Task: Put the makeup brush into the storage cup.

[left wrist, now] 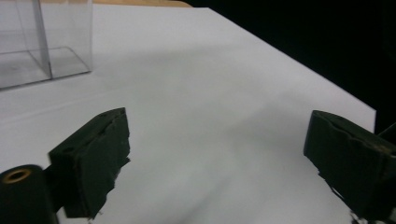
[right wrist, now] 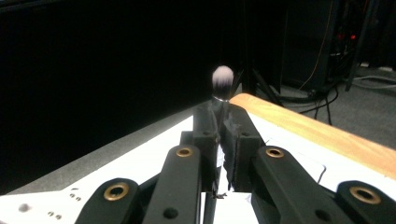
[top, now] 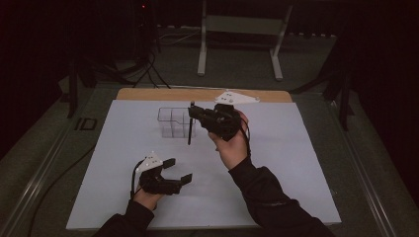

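My right gripper is held up over the white sheet, shut on a make-up brush. The brush's thin black handle hangs down beside the right end of a clear plastic organiser box. In the right gripper view the brush's pale bristle head sticks up above the closed jaws of my right gripper. My left gripper rests low at the near left, open and holding nothing. In the left gripper view my left gripper has bare sheet between its jaws, with the clear box at the upper left.
The sheet covers a wooden tabletop whose far edge shows. Beyond it stand a white metal frame and dark cables on the floor. A metal rail runs along the left side.
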A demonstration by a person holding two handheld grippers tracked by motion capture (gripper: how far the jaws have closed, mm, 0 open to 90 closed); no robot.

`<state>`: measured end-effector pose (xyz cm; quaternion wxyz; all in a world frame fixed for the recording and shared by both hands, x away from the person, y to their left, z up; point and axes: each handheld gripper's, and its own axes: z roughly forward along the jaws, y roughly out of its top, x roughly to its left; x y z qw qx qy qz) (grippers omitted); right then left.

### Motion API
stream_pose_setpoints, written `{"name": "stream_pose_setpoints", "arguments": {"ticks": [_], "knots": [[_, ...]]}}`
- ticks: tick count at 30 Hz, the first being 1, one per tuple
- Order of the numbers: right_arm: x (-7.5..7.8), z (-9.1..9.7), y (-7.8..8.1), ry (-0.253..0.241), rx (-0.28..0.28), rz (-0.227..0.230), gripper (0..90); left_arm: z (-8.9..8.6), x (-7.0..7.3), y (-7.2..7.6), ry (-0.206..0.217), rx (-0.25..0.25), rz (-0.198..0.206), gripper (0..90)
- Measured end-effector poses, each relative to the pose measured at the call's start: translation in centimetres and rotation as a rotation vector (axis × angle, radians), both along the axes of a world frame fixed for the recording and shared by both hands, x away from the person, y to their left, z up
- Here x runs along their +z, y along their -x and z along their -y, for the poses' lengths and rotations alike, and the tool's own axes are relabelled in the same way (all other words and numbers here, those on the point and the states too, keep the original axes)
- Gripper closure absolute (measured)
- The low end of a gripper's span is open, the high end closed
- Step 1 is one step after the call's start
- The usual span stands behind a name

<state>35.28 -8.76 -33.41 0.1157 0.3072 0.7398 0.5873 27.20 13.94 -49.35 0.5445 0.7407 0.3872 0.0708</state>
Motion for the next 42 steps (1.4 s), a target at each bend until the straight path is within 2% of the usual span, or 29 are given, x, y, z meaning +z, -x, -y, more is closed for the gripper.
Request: {"name": "stream_pose_setpoints", "arguments": {"ticks": [2, 7, 14, 16, 21, 25, 27, 28, 36, 42], "knots": [[0.1, -0.1, -0.2, -0.001, 0.003, 0.009, 84.0, 0.0, 0.0, 0.0, -0.001, 0.0, -0.004, 3.2], [0.9, -0.5, -1.2, 0.0, 0.023, 0.034, 84.1, 0.0, -0.1, -0.1, -0.005, 0.007, -0.006, 3.1], [1.6, -0.6, -3.0, -0.017, -0.002, 0.082, 84.1, -0.1, -0.1, 0.0, -0.012, 0.004, 0.0, 2.8], [1.7, -0.8, -3.6, -0.011, -0.009, 0.097, 84.1, -0.1, -0.1, -0.1, 0.001, -0.019, -0.014, 2.8], [1.9, -1.3, -5.0, -0.013, -0.028, 0.096, 84.1, 0.0, -0.1, -0.1, -0.007, -0.021, -0.021, 2.8], [1.7, -1.8, -6.3, 0.001, -0.054, 0.118, 84.0, -0.1, -0.1, 0.0, -0.005, -0.012, -0.016, 2.8], [1.7, -1.8, -6.3, 0.001, -0.054, 0.118, 84.0, -0.2, -0.1, 0.0, -0.005, -0.012, -0.017, 2.8], [1.7, -2.1, -7.1, 0.004, -0.068, 0.121, 84.1, -0.2, -0.1, -0.1, -0.002, -0.012, -0.021, 2.8], [1.5, -2.6, -8.9, 0.0, -0.081, 0.118, 84.1, -0.3, 0.0, -0.2, -0.004, -0.017, -0.018, 2.9], [0.6, -3.7, -10.0, 0.002, -0.091, 0.119, 84.1, -0.6, 0.0, -0.3, -0.002, -0.015, -0.019, 2.9]]}}
